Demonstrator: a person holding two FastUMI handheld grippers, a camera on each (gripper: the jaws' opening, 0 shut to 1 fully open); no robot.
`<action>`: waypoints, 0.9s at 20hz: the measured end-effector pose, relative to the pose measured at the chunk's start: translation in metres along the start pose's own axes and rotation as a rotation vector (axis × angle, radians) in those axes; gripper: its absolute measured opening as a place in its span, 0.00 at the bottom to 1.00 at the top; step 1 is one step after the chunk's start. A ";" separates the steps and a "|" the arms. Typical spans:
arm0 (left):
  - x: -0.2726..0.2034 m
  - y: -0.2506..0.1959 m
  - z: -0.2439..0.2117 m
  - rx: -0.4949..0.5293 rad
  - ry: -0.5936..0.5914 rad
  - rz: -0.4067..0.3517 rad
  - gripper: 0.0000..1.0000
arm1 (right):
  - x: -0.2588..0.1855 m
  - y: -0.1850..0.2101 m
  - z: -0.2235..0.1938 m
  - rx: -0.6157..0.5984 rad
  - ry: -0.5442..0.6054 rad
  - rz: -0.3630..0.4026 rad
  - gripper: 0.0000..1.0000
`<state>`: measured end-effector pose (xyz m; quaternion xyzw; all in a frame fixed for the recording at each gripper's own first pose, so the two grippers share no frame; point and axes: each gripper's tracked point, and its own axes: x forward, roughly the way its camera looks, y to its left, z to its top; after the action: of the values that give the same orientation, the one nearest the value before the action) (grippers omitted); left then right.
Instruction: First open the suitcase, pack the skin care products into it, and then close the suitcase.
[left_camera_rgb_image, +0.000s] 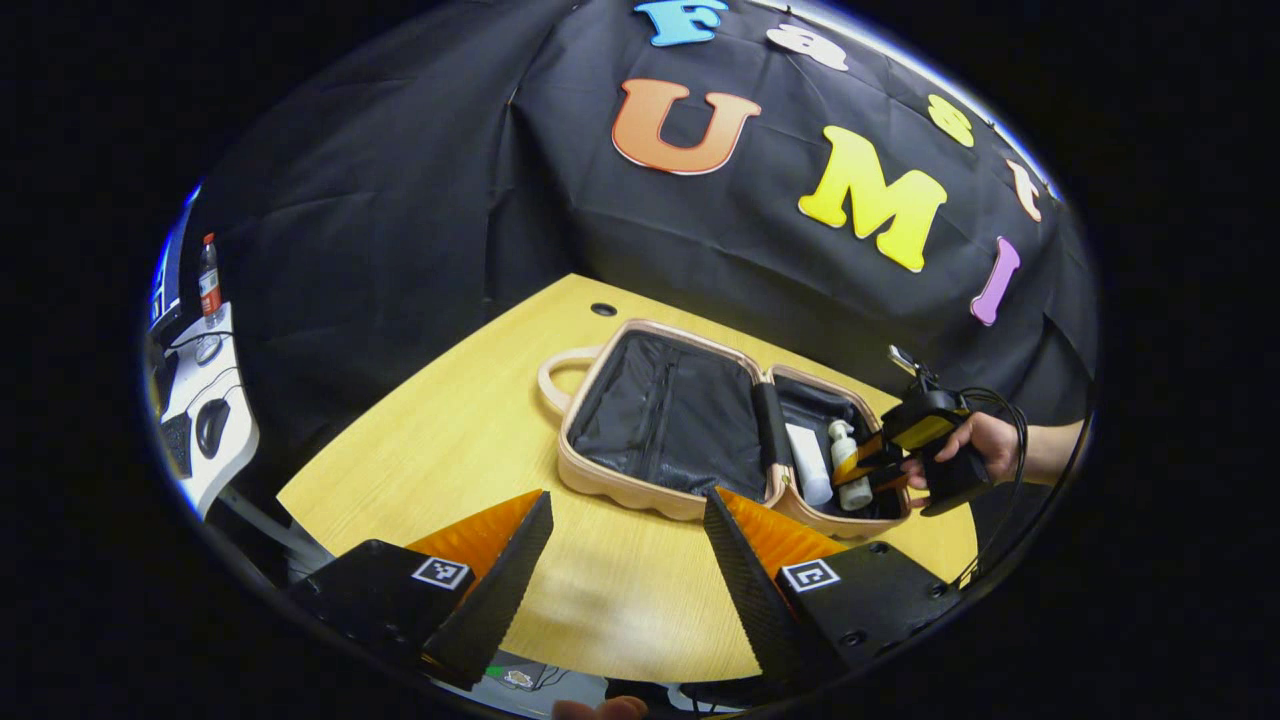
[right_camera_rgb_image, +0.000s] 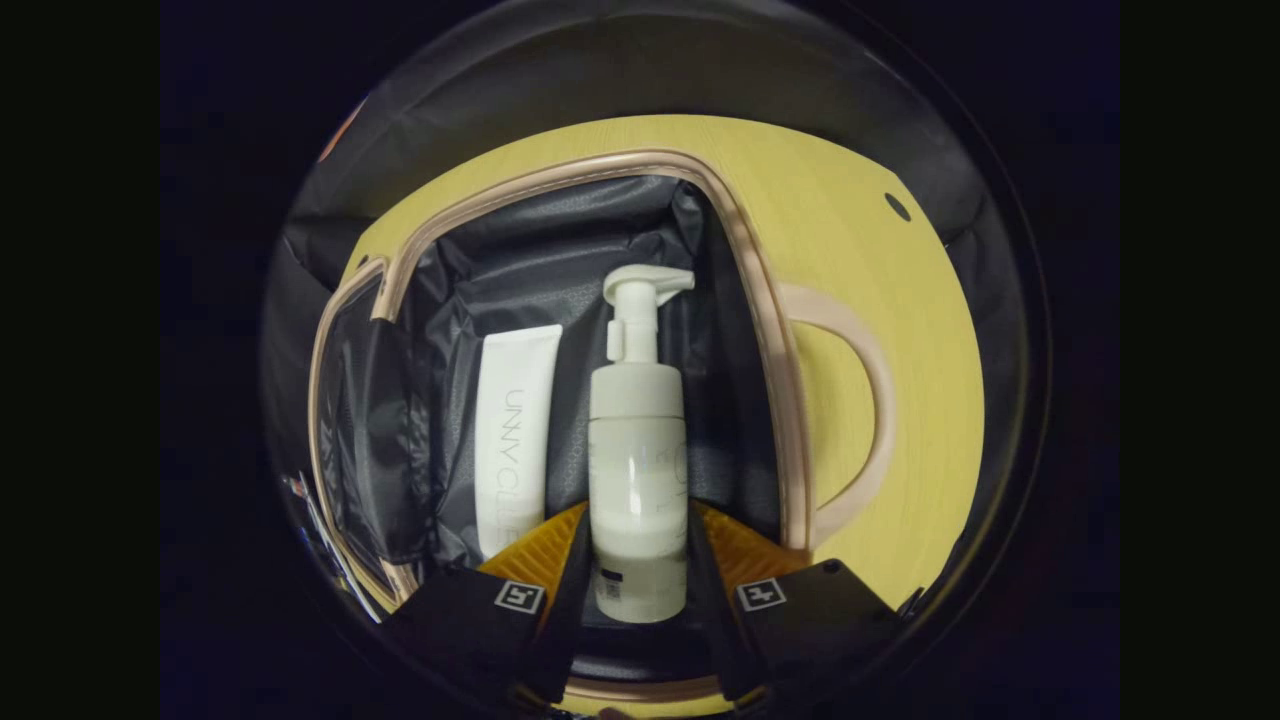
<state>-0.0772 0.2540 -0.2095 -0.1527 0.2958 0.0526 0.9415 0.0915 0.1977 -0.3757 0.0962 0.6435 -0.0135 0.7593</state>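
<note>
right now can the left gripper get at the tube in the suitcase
Probably not cleanly. The left gripper hangs open over bare table, short of the suitcase. The tube lies in the far half beside the pump bottle, and the right gripper is down over that half, crowding it.

R hand-held gripper (right_camera_rgb_image: 637, 560) grips pump bottle (right_camera_rgb_image: 637, 470) in suitcase (right_camera_rgb_image: 760, 300), beside tube (right_camera_rgb_image: 512, 430).

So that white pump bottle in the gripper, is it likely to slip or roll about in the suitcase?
The pump bottle looks like smooth plastic, so it may be a bit slippery in the right gripper. Its round body could probably roll once laid flat, though the tube close beside it might check that. The thin pump neck seems the most breakable part.
</note>
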 end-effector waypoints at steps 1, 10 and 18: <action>0.002 0.004 0.006 0.002 -0.010 0.001 0.97 | -0.004 0.002 0.000 0.006 -0.009 0.006 0.58; 0.063 0.065 0.023 -0.098 -0.074 -0.063 0.97 | -0.107 -0.008 0.017 -0.206 -0.277 0.036 0.76; 0.131 0.086 0.060 -0.533 -0.202 -0.278 0.96 | -0.190 -0.030 -0.002 -0.225 -0.402 0.138 0.76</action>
<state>0.0464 0.3557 -0.2599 -0.4269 0.1528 0.0140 0.8912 0.0529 0.1490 -0.1938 0.0502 0.4689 0.0913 0.8771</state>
